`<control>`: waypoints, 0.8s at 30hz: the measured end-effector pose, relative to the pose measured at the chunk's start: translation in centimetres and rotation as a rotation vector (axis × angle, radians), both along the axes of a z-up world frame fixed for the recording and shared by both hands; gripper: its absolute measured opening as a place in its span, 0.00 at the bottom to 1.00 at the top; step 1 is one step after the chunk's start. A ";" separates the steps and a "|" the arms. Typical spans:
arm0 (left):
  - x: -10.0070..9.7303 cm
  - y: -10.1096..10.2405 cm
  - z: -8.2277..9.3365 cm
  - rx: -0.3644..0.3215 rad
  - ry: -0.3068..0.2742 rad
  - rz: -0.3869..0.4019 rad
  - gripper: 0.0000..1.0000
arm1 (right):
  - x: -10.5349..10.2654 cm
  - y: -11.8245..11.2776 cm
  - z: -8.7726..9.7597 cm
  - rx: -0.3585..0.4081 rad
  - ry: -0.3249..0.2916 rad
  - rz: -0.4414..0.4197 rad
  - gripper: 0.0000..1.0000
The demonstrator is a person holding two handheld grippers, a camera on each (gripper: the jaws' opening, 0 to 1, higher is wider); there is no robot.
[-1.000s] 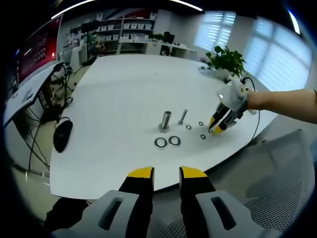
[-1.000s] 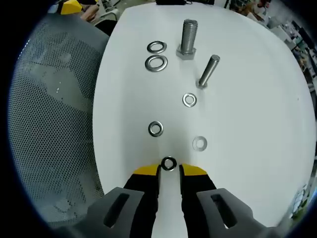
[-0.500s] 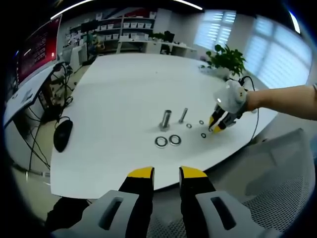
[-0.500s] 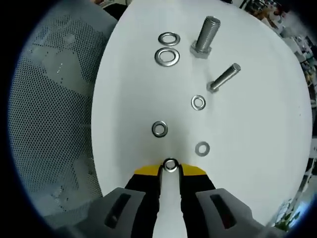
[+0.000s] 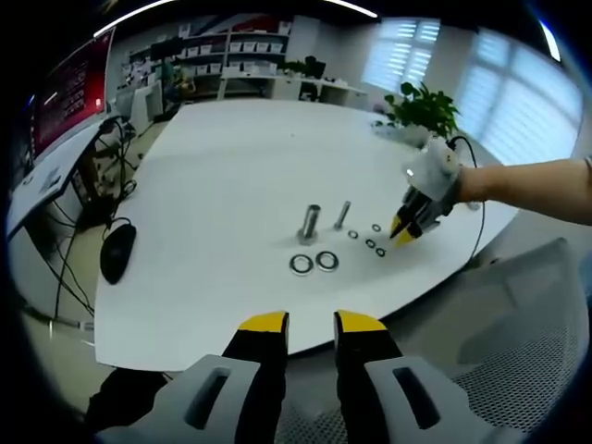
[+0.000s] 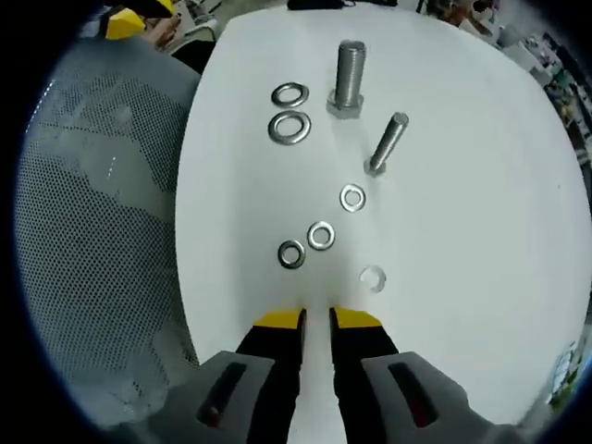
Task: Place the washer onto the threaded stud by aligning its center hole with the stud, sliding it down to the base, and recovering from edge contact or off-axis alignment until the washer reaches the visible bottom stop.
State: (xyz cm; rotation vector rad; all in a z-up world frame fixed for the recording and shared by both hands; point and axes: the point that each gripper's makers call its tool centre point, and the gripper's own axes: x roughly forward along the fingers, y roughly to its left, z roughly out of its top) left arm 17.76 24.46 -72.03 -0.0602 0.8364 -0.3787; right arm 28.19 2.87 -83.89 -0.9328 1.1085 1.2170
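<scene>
On the white table (image 6: 481, 185) a small threaded stud (image 6: 387, 143) stands beside a thicker upright bolt (image 6: 349, 79). Several small washers lie loose: one (image 6: 321, 236) just ahead of my right gripper (image 6: 317, 319), others at left (image 6: 291, 254), right (image 6: 373, 277) and nearer the stud (image 6: 351, 197). The right gripper's jaws stand a narrow gap apart with nothing between them, hovering at the table's near edge. In the left gripper view the right gripper (image 5: 404, 233) points down beside the washers. My left gripper (image 5: 311, 321) hangs open off the table's front edge, far from the stud (image 5: 342, 215).
Two larger washers (image 6: 289, 93) (image 6: 289, 127) lie left of the bolt. A mesh chair (image 6: 102, 231) sits left of the table edge. A black mouse (image 5: 117, 252) rests at the table's left edge and a potted plant (image 5: 421, 111) at the far right.
The small washer that sat between the right gripper's tips now lies on the table ahead of them, next to another washer. The right gripper has pulled back slightly. The left gripper is unmoved.
</scene>
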 end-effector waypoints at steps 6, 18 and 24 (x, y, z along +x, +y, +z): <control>0.0 0.0 0.0 0.001 -0.001 0.000 0.17 | -1.1 2.7 0.5 0.052 0.022 0.025 0.19; 0.0 0.0 0.0 -0.001 -0.003 0.003 0.17 | -1.7 2.9 -0.5 0.011 0.011 0.081 0.19; 0.0 0.0 0.0 -0.001 -0.003 0.002 0.17 | -1.7 3.0 -0.6 0.004 0.004 0.080 0.16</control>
